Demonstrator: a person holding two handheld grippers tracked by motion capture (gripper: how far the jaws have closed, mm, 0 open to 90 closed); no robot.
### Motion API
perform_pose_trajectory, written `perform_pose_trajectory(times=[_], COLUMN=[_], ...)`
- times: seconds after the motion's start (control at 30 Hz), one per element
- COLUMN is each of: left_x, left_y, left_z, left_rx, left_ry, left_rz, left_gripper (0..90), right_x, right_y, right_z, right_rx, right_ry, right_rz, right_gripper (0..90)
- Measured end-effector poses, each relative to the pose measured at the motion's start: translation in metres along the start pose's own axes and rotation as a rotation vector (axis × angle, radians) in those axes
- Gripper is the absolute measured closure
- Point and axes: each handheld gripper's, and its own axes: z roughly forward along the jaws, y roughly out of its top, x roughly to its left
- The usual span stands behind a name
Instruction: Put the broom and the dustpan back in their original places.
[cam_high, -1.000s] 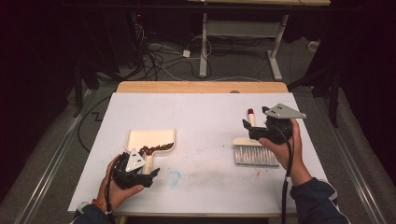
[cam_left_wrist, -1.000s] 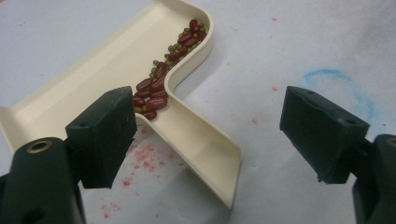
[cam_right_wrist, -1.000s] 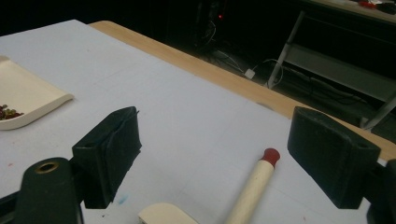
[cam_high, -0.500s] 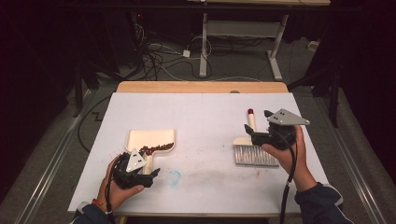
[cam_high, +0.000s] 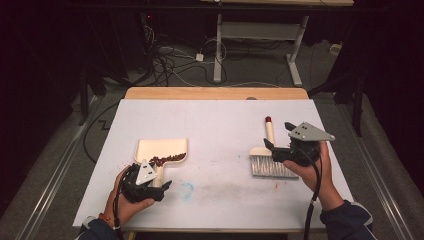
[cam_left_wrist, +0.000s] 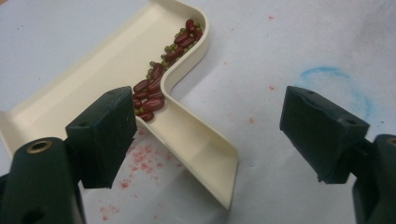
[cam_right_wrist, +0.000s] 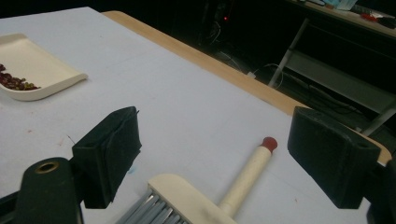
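**High view: both grippers spread, dustpan and brush loose on the surface**

Left gripper (cam_left_wrist: 212, 126): fingers (cam_left_wrist: 105, 135) are blocky matte black pads, spread wide, pinching nothing. Between them lies the flat open-channel handle of the dustpan (cam_left_wrist: 116, 74), smooth cream plastic with a raised rim and rounded corners. Handle end sits just under the gap, not touched by either pad.

Beans (cam_left_wrist: 161, 70): glossy dark red ovals mixed with small round green ones, piled along the pan's back wall where it bends into the handle. Red speckles and a faint blue chalky ring mark the surface (cam_high: 215, 125), a matte white sheet over a wooden top with a bare wood strip at the far edge.

Right gripper (cam_right_wrist: 233, 158): same black pads, spread wide, holding nothing. Brush (cam_right_wrist: 187, 198) lies flat below and between them: cream block head, straight grey bristles, round cream handle ending in a red cap, pointing away from the person.

In the high view, left gripper (cam_high: 145, 182) is at the dustpan (cam_high: 161, 151) handle, right gripper (cam_high: 295, 147) is over the right end of the brush (cam_high: 267, 160). Pan and brush well apart.
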Motion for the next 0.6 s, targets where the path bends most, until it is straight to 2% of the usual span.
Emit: perform_pose_trajectory(times=[0.6], left_x=[-0.001], left_y=[0.0], left_z=[0.0], left_rx=[0.006], left_ry=[0.01], left_rz=[0.011], left_gripper=[18.7], right_x=[0.002], right_y=[-0.01], right_z=[-0.012], right_rx=[-0.001], right_ry=[0.003], right_rz=[-0.023], right_gripper=[17.4])
